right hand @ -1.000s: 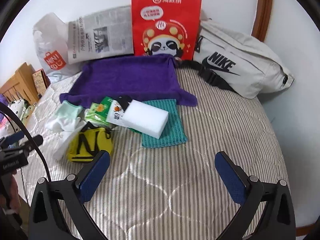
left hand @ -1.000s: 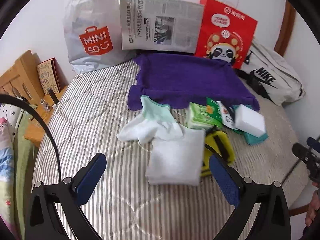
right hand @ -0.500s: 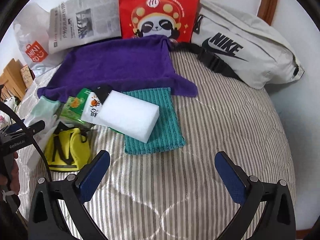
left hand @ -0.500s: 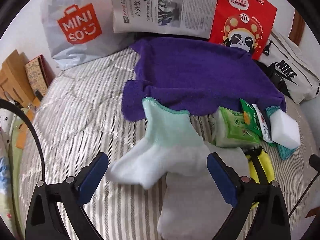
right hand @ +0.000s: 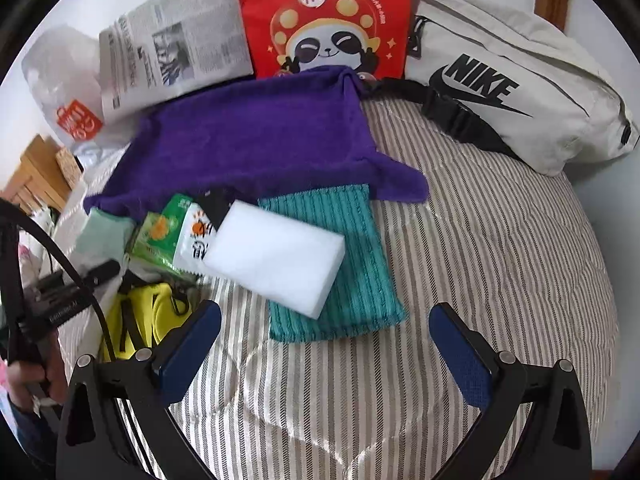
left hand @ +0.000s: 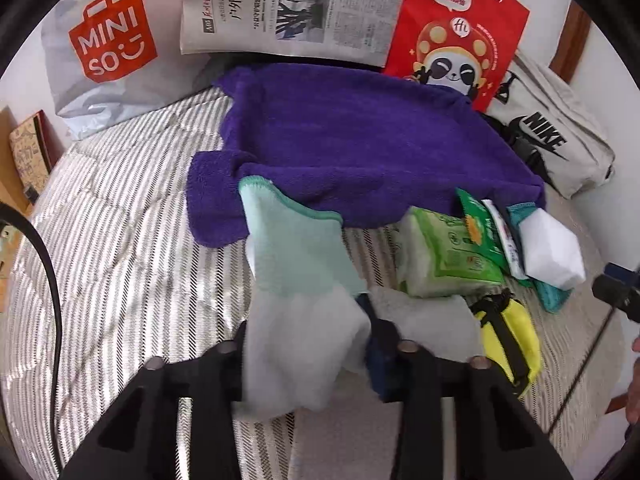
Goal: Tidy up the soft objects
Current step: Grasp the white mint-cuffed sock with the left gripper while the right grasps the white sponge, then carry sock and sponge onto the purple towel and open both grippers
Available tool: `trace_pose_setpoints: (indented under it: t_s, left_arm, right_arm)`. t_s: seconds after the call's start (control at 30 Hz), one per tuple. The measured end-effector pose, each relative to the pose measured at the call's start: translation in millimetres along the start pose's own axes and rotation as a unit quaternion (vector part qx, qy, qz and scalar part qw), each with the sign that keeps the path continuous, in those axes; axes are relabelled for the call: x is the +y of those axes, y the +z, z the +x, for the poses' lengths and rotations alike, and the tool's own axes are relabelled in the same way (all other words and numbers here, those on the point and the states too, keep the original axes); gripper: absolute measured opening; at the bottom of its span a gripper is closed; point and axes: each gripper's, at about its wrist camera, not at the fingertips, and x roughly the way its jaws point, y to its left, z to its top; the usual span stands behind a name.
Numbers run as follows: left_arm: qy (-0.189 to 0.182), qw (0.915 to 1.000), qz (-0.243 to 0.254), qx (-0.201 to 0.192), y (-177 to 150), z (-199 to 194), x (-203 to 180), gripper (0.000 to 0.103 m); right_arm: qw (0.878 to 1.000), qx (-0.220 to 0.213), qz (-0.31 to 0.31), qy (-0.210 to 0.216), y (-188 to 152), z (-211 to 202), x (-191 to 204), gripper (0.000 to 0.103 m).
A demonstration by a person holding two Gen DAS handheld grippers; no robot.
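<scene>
In the left wrist view, the left gripper (left hand: 308, 356) had its jaws closing around one white sock with a mint-green cuff (left hand: 298, 280), the fabric bunched between the blue pads. One folded grey-white cloth (left hand: 432, 328) lay just beside it on the striped bed cover (left hand: 120, 240), and one purple towel (left hand: 360, 136) was spread beyond. To the right sat two green tissue packs (left hand: 452, 256), one white sponge block (left hand: 552, 252) and one yellow pouch (left hand: 508, 336). Against the wall stood one grey shopping bag (left hand: 100, 48), one newspaper (left hand: 292, 4) and one red paper bag (left hand: 460, 32) (the panda one), with one grey waist bag (left hand: 556, 136) at the far right. In the right wrist view, the right gripper (right hand: 324, 344) hung with its two fingers wide apart and nothing between them, above the bed cover just in front of one teal cloth (right hand: 360, 280), on which the sponge block partly rested.
</scene>
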Motion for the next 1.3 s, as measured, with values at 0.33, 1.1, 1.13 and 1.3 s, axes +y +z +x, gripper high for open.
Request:
trace_pose_setpoints:
  t_s: [0.33, 1.1, 1.13, 1.3]
  left_arm:
    - [0.019, 0.9998, -0.002, -0.008, 4, -17, 14, 0.02]
    - [-0.002, 1.0, -0.004, 0.009, 2, -6, 18, 0.023]
    - [-0.004, 0.9999, -0.006, 0.008, 3, -7, 19, 0.022]
    - [-0.002, 0.9999, -0.011, -0.002, 4, -22, 19, 0.021]
  right_arm:
    - [1.0, -0.015, 0.023, 0.01, 7, 7, -17, 0.103]
    - [0.991, -0.053, -0.114, 0.038, 16, 39, 46, 0.072]
    - [0.991, -0.053, -0.113, 0.042, 15, 36, 47, 0.072]
    - [0.991, -0.061, -0.104, 0.052, 12, 20, 45, 0.072]
